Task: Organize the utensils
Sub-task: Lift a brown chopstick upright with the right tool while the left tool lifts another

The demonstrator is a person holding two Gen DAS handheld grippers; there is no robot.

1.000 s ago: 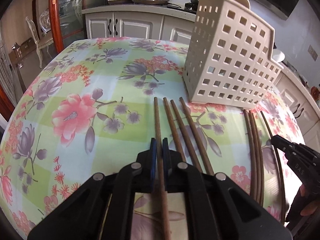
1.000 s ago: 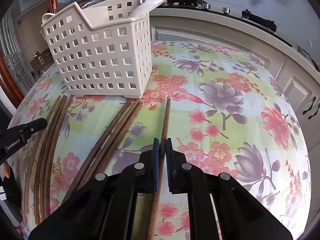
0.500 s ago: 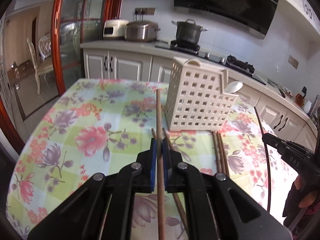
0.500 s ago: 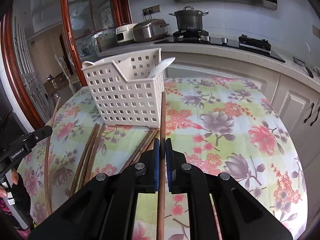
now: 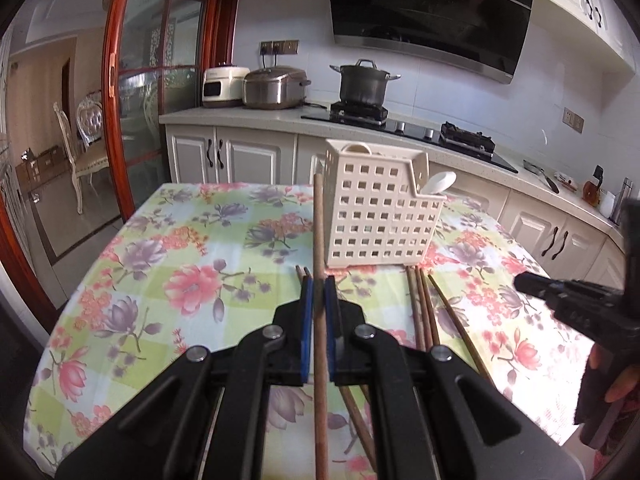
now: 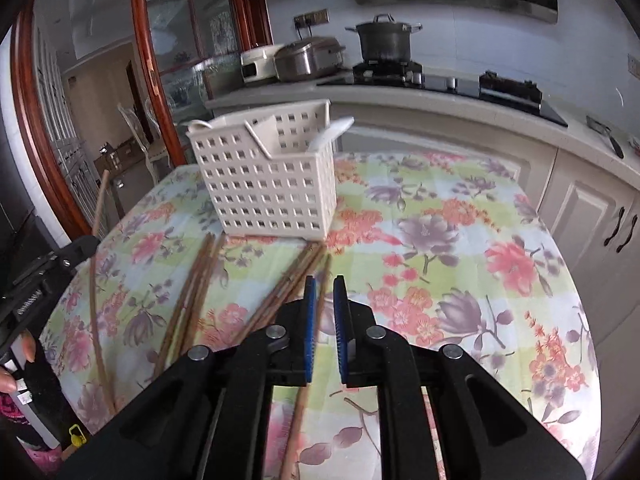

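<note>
While a flowered tablecloth [image 5: 132,256] fills the ground under both hand-held tools, the left gripper [image 5: 316,300] has its blue pads pressed onto a single brown chopstick [image 5: 319,240], which runs straight ahead between them and rises clear of the cloth, its tip just left of a cream perforated utensil basket [image 5: 380,216]. The basket stands upright ahead and slightly right of this gripper, with a white spoon [image 5: 440,181] poking out of its right side. To the right of the left gripper, a bundle of chopsticks [image 5: 420,308] lies flat on the cloth in front of the basket.

In the right wrist view, the right gripper [image 6: 323,300] has its blue pads spread with a clear gap. A blurred chopstick [image 6: 316,312] sits in that gap against the left pad; whether it is gripped cannot be told. Loose chopsticks [image 6: 200,280] lie to its left, and the basket stands ahead and left of it.
</note>
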